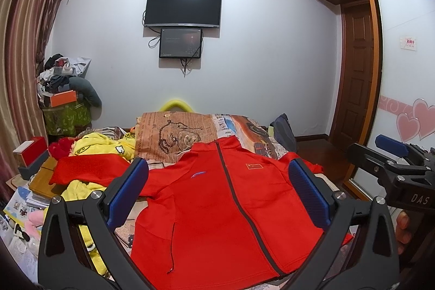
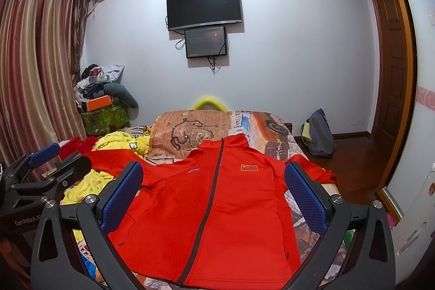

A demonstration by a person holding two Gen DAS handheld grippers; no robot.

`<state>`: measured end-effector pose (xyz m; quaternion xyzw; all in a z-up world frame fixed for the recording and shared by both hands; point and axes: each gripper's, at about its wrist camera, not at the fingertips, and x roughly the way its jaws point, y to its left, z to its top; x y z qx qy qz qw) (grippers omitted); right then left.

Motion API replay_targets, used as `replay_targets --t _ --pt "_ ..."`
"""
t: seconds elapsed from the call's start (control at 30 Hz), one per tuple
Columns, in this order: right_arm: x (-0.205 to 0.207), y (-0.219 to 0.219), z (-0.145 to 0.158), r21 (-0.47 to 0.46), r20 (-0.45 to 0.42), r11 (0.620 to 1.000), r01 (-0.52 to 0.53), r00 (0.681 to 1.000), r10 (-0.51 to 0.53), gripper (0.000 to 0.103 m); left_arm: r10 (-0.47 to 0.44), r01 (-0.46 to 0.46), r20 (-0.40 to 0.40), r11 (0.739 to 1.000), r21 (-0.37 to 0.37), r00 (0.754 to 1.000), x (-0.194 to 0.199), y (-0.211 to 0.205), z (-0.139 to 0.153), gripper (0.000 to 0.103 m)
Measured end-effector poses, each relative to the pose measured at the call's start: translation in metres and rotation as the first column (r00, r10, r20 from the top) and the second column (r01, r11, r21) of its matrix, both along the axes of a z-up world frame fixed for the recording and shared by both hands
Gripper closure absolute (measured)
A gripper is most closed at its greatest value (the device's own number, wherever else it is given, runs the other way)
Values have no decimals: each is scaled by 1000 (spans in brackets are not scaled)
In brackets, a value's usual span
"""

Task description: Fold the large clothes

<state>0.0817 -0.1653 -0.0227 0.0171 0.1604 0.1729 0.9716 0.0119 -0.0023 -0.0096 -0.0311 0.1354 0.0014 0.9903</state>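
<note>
In front of me a jacket (image 1: 217, 208) lies flat on the bed (image 2: 274, 127), collar toward the far wall. Left of it sits a heap of clothes (image 1: 103, 146). Behind the bed a television (image 1: 182, 6) hangs on the wall, a smaller screen (image 1: 180, 43) just beneath. A bag (image 2: 319, 133) rests on the floor, right of the bed.

The red jacket (image 1: 217, 208) at lower centre is smooth, matt knit cloth with a dark zip tape. The yellow garment (image 1: 103, 146) at left looks fluffy, like fleece. The printed bedspread (image 1: 174, 135) is flat woven cloth. The left tool (image 1: 217, 195) has matt black plastic arms, shiny metal bolts and rough blue pads (image 1: 127, 192); the right tool (image 2: 214, 195) looks alike. At right, the wooden door (image 1: 356, 78) is glossy brown. At left, the curtain (image 2: 35, 67) has a satin sheen.
</note>
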Motion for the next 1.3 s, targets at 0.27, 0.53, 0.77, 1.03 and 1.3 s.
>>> replay_targets --t 0.27,0.53,0.77,1.03,1.3 --pt "1 -1 -1 0 -1 1000 -2 1000 2 0 -1 1 -2 1000 -1 1000 1 0 -1 0" --pt "2 0 -1 0 -5 1000 -2 1000 2 0 0 0 -4 1000 -1 1000 1 0 0 0" --pt "2 0 -2 2 -7 1000 -1 1000 1 0 1 -1 -4 1000 0 1000 1 0 0 0" --pt "2 1 -2 -1 -7 1000 1 1000 -1 0 2 -2 -6 1000 -2 1000 2 0 -1 0" --pt "10 2 -8 -10 -21 1000 -2 1000 2 0 15 -15 -12 1000 6 1000 7 4 -6 0"
